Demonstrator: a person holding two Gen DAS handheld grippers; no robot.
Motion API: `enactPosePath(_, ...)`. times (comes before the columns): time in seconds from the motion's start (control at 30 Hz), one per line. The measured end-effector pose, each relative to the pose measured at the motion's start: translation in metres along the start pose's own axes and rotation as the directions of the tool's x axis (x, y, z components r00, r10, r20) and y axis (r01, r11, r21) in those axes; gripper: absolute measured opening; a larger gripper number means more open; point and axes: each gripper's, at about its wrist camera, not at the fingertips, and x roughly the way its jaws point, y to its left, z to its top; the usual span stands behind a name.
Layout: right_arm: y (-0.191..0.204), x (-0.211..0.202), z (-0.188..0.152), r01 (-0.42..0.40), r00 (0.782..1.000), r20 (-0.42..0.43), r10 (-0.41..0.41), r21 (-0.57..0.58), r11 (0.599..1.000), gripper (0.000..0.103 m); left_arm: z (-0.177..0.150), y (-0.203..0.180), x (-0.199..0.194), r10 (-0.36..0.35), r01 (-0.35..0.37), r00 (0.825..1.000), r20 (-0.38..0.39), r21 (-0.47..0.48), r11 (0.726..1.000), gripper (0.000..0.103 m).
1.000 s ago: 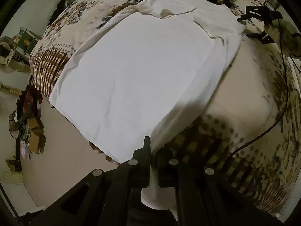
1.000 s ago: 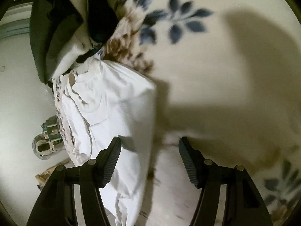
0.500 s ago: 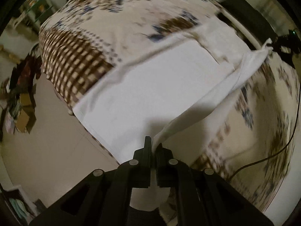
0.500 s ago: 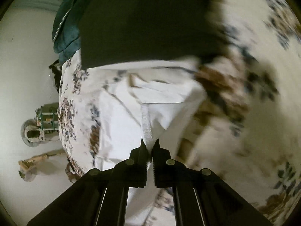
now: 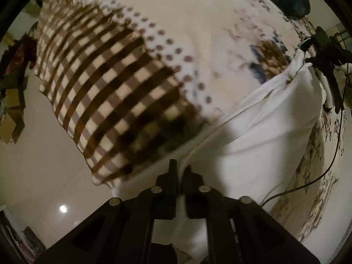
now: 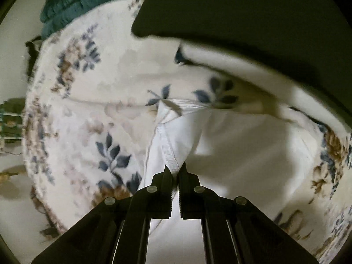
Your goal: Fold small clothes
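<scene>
A white garment [image 5: 264, 136] hangs stretched above a patterned bed. My left gripper [image 5: 180, 171] is shut on one edge of it, at the bottom of the left wrist view. My right gripper [image 6: 175, 169] is shut on a stitched hem corner of the same white garment [image 6: 242, 154]. The right gripper also shows in the left wrist view [image 5: 325, 52] at the far right, pinching the cloth's other end. The cloth sags between the two grippers.
The bed cover [image 5: 110, 83] is cream with a brown check border and blue flowers [image 6: 112, 154]. A dark green bundle [image 6: 72, 6] and a large dark cloth [image 6: 242, 11] lie at the bed's far side. A black cable [image 5: 330, 165] trails at the right. Cardboard clutter [image 5: 11, 110] sits on the floor [image 5: 44, 165].
The right gripper closed on the garment's hem corner. Both grippers lifted the garment off the bed and carried it right, uncovering the checked border.
</scene>
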Motion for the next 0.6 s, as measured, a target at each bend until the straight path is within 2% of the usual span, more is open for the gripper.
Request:
enactPosePath(0.03, 0.004, 0.007, 0.001, 0.009, 1.0, -0.013, -0.009, 0.009, 1.0, 0.005, 0.002, 0.007, 0.006, -0.017, 0.017, 0.999, -0.035, 0.004, 1.0, 0.01)
enactPosePath(0.1, 0.008, 0.018, 0.002, 0.003, 0.999, -0.044, -0.001, 0.039, 0.999, 0.014, 0.002, 0.021, 0.011, -0.024, 0.023, 0.996, -0.084, -0.005, 1.0, 0.023)
enactPosePath(0.17, 0.004, 0.019, -0.002, -0.065, 0.994, -0.077, 0.072, 0.088, 0.994, 0.057, 0.0, 0.041, 0.011, -0.021, 0.019, 0.994, -0.105, -0.014, 1.0, 0.028)
enactPosePath(0.23, -0.003, 0.009, -0.016, -0.119, 0.989, -0.075, 0.129, 0.13, 0.984, 0.069, 0.0, 0.06, 0.009, -0.002, 0.001, 0.991, -0.134, -0.012, 1.0, 0.027)
enactPosePath(0.3, -0.01, -0.001, -0.033, -0.13, 0.988, -0.07, 0.141, 0.137, 0.982, 0.069, 0.0, 0.075, 0.008, 0.002, -0.004, 0.987, -0.163, -0.012, 1.0, 0.028)
enactPosePath(0.4, -0.022, -0.015, -0.077, -0.116, 0.989, -0.075, 0.127, 0.141, 0.983, 0.069, 0.004, 0.087, 0.003, 0.044, -0.042, 0.979, -0.199, 0.013, 0.999, 0.026)
enactPosePath(0.5, -0.038, -0.023, -0.118, -0.101, 0.99, -0.081, 0.115, 0.16, 0.982, 0.069, 0.015, 0.082, -0.014, 0.048, -0.039, 0.984, -0.169, 0.054, 0.998, 0.026)
enactPosePath(0.6, -0.062, -0.029, -0.154, -0.091, 0.992, -0.068, 0.106, 0.196, 0.976, 0.069, 0.044, 0.044, -0.036, 0.024, -0.012, 0.996, -0.088, 0.137, 0.99, 0.026)
